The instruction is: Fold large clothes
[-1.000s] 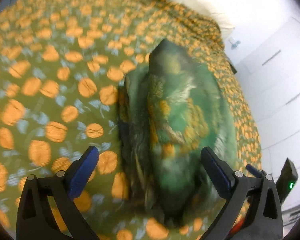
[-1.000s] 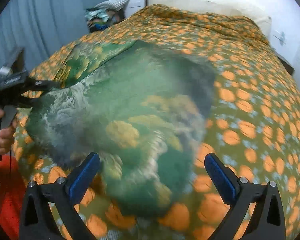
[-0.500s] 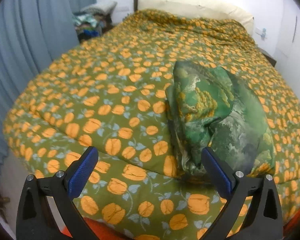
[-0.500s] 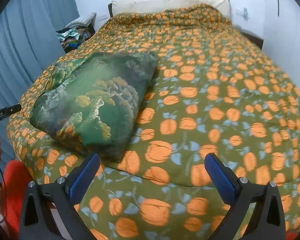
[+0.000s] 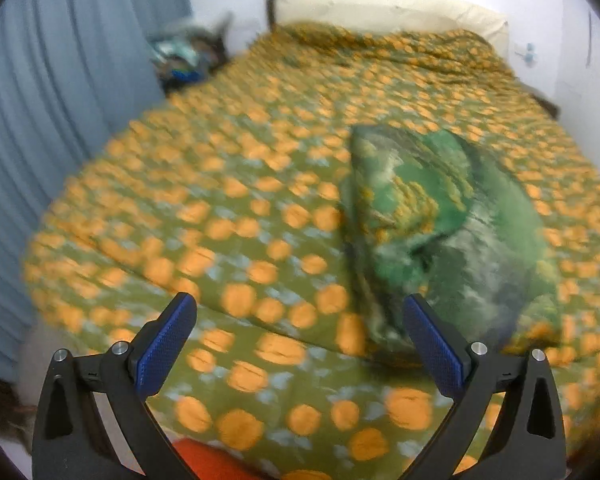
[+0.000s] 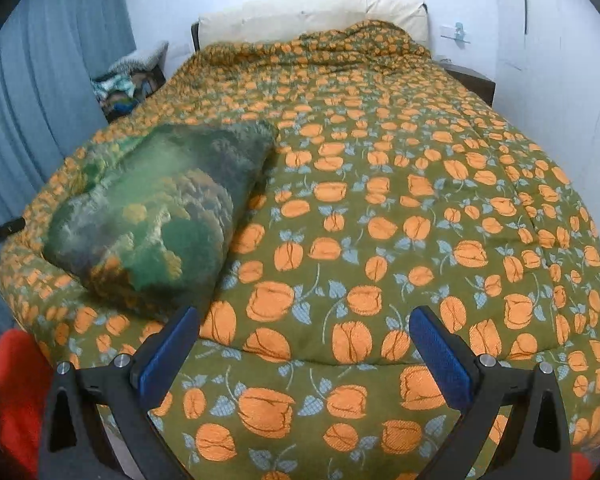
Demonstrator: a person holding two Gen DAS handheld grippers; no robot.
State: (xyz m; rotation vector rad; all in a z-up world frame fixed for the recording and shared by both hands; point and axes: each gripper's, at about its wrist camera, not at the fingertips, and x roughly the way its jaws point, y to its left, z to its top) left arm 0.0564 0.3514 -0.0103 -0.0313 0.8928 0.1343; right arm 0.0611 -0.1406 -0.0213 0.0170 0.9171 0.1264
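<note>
A folded green garment [image 5: 440, 232] with a mottled yellow and grey print lies as a thick rectangular bundle near the foot edge of the bed. In the right wrist view the same garment [image 6: 160, 216] sits at the bed's left front corner. My left gripper [image 5: 300, 328] is open, held back from the bed with nothing between its blue pads. My right gripper [image 6: 304, 340] is also open and empty, well to the right of the bundle. Neither gripper touches the cloth.
The bed carries an olive quilt [image 6: 400, 208] printed with orange flowers, with a cream pillow [image 6: 312, 16] at the head. A blue curtain [image 5: 60, 120] hangs on the left. A pile of clothes [image 6: 128, 84] sits beside the headboard. White wall stands at the right.
Both grippers have pulled back from the folded garment, which was close up a second ago. It now lies farther off on the quilt. The left view is blurred from motion.
</note>
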